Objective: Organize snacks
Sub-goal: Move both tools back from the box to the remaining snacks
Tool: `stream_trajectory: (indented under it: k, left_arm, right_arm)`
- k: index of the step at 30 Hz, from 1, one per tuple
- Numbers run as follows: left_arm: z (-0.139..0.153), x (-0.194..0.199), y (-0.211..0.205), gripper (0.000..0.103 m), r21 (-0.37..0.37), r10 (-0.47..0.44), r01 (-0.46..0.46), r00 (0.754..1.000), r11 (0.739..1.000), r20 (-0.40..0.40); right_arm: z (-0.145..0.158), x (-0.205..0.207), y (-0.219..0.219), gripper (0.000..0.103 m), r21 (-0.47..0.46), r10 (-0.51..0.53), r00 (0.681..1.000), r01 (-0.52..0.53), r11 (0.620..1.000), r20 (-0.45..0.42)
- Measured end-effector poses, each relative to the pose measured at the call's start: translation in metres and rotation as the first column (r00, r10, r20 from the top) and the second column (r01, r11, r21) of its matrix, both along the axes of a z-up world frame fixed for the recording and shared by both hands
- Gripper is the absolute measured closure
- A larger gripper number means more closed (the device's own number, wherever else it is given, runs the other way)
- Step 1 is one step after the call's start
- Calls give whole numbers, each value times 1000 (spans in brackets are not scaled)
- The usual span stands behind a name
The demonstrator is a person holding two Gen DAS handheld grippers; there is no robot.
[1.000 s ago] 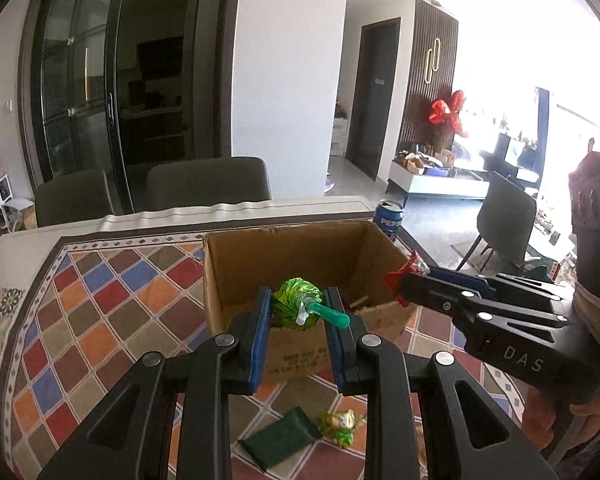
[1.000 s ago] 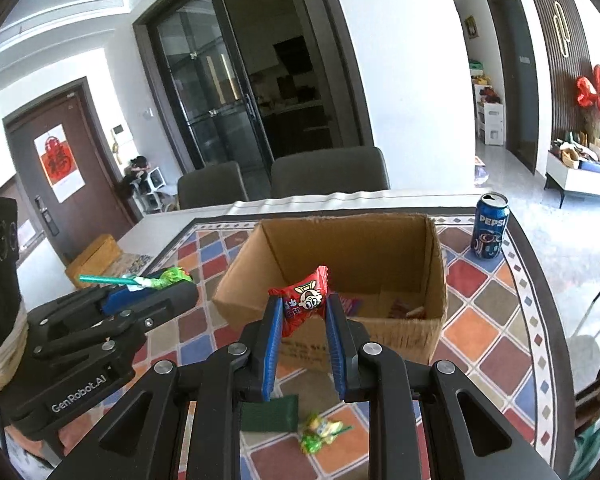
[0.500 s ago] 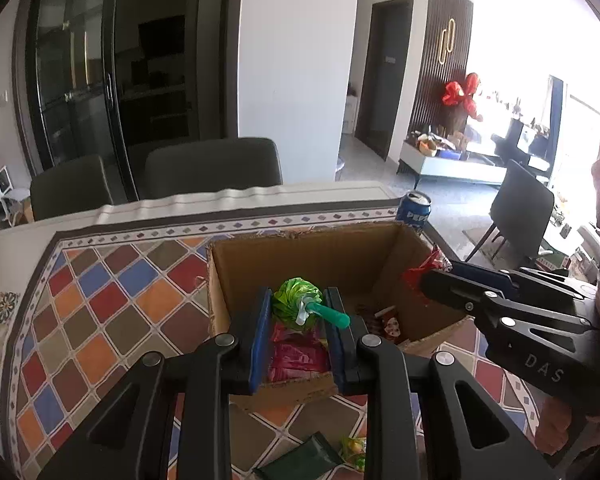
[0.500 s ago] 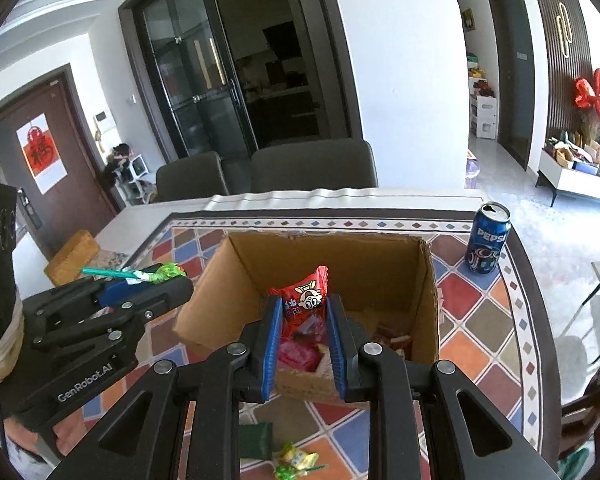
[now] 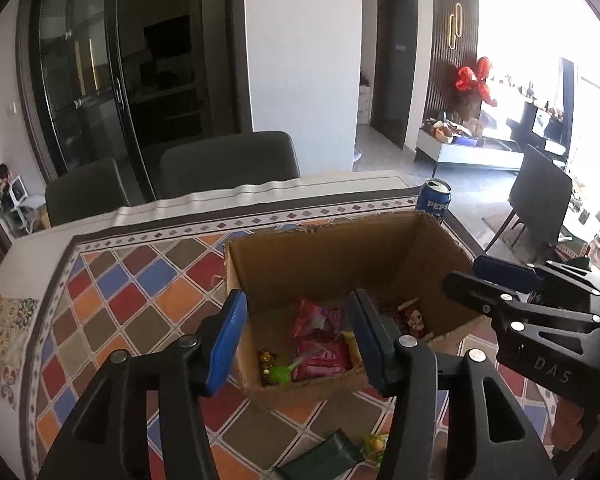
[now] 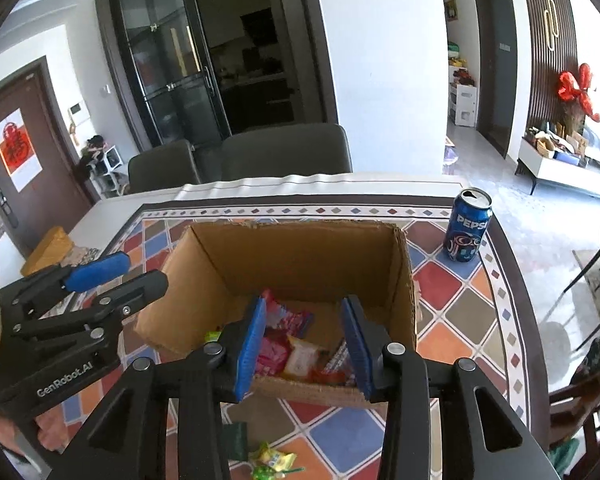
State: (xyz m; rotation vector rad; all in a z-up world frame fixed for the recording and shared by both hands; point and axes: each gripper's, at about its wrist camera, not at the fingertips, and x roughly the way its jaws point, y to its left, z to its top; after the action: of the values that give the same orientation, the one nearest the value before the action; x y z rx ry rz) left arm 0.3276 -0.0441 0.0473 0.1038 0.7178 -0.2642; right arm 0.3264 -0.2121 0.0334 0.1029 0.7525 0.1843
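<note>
An open cardboard box (image 5: 340,248) (image 6: 300,256) stands on the patterned tablecloth and holds several snack packets. The green lollipop (image 5: 280,374) lies in its near left corner beside pink packets (image 5: 320,344). A red packet (image 6: 328,376) lies near the box's front wall. My left gripper (image 5: 298,340) is open and empty above the box's near edge. My right gripper (image 6: 304,344) is open and empty above the box too. A dark green packet (image 5: 324,456) (image 6: 236,440) and a yellow-green candy (image 6: 276,460) lie on the cloth in front of the box.
A blue Pepsi can (image 6: 466,226) (image 5: 432,200) stands at the table's far right edge. Two grey chairs (image 6: 284,152) stand behind the table. A yellow box (image 6: 46,250) lies at the far left.
Both grippers opened above the box. The green lollipop dropped from the left gripper and the red packet from the right gripper into the box.
</note>
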Motion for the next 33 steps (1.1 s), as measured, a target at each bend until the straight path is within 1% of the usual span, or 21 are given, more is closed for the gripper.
stream_trajectory:
  k: [6, 10, 14, 19, 24, 28, 33]
  left_arm:
    - [6, -24, 7, 46, -13, -14, 14, 999, 1000, 29]
    - [9, -41, 9, 45, -1, -31, 31, 998, 1000, 54]
    - [10, -55, 13, 44, -9, -43, 44, 997, 999, 61]
    - [6, -73, 17, 42, 7, -53, 53, 996, 999, 77]
    - [-2, -87, 21, 41, 23, -69, 68, 995, 997, 70]
    - [-12, -94, 23, 41, 35, -90, 88, 995, 995, 52]
    - [-27, -100, 22, 41, 70, -130, 128, 991, 989, 28]
  right_arm:
    - [4, -21, 5, 63, 5, 17, 999, -17, 1000, 28]
    - [6, -37, 8, 63, 13, 31, 999, -31, 999, 40]
    - [7, -54, 14, 63, 13, 47, 997, -48, 999, 54]
    - [3, -72, 17, 63, 21, 56, 997, -57, 998, 57]
    - [-5, -84, 21, 63, 19, 62, 997, -63, 998, 49]
    - [-16, -93, 27, 63, 17, 74, 997, -74, 997, 25]
    - [-33, -99, 31, 63, 16, 90, 996, -89, 996, -13]
